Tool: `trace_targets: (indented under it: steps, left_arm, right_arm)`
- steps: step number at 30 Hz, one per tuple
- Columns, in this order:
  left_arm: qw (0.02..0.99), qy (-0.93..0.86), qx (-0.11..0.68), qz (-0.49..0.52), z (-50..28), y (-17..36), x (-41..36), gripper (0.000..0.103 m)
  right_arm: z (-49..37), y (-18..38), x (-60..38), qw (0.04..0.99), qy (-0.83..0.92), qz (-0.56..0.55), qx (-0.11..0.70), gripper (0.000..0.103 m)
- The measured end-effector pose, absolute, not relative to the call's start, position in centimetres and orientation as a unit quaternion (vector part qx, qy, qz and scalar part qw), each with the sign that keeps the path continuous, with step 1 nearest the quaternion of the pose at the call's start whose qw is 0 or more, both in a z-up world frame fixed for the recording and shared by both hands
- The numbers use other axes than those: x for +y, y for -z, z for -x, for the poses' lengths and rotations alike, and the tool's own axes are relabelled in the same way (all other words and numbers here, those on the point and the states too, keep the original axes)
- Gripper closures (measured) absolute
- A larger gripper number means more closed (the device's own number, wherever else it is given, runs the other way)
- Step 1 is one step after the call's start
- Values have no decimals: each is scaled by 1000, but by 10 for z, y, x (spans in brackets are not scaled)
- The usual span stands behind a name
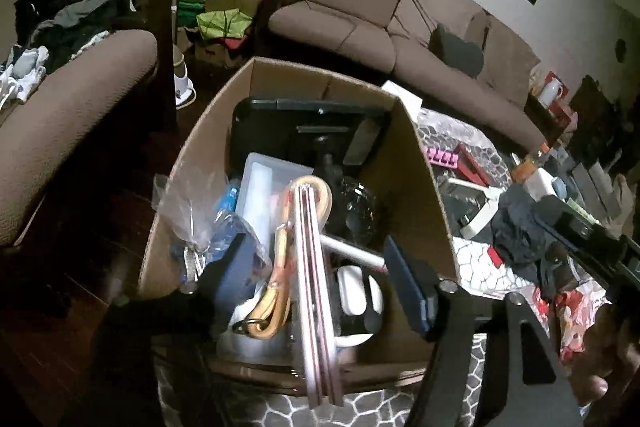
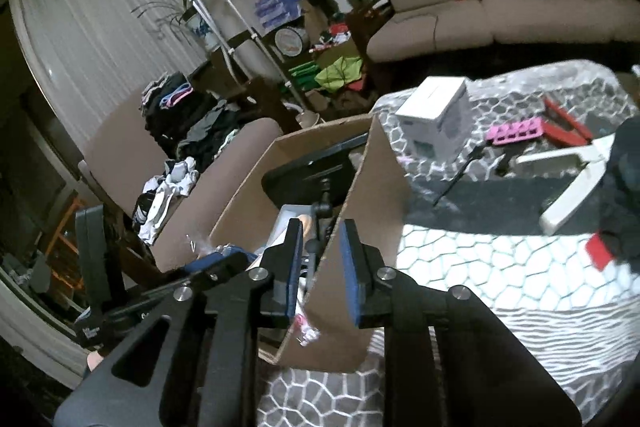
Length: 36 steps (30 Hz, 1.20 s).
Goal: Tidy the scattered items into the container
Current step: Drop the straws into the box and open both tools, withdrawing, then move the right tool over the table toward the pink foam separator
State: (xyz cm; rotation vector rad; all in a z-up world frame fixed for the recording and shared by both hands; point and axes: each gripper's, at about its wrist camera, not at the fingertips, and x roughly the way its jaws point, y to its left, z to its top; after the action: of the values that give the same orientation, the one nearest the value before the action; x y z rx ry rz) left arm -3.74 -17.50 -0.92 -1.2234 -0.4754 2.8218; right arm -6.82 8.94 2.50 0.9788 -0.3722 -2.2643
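The left gripper [image 1: 320, 275] hung open above the cardboard box [image 1: 420, 179], its fingers apart and nothing clamped between them. The right gripper [image 2: 320, 267] straddled the box's near wall, jaws parted. Box stood on the table [image 2: 480, 267], crammed; pink ice tray [image 2: 516, 131] lay outside.

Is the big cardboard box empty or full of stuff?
Nearly full. The cardboard box holds a black tray, a clear tub, a crinkly bag and more, piled close to its rim.
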Motion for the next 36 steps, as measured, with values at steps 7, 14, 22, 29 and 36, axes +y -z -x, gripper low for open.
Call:
trace_targets:
  steps: [7,14,22,29,36]
  left_arm:
    - [74,-923,-140,352,28,-8,-146,25]
    - [79,-932,-106,339,29,-7,-104,15]
    - [212,-936,-57,276,5,-13,-21,0]
    - [221,-919,21,326,11,41,54,0]
    - [130,-922,37,362,75,77,59,0]
  right_arm:
    - [58,-39,137,281,879,-368,-114,82]
    - [45,-30,195,225,892,-379,-98,70]
    - [25,-5,240,207,893,-394,-63,54]
    - [37,23,278,209,883,-417,-57,52]
    - [64,34,316,194,870,-442,-102,50]
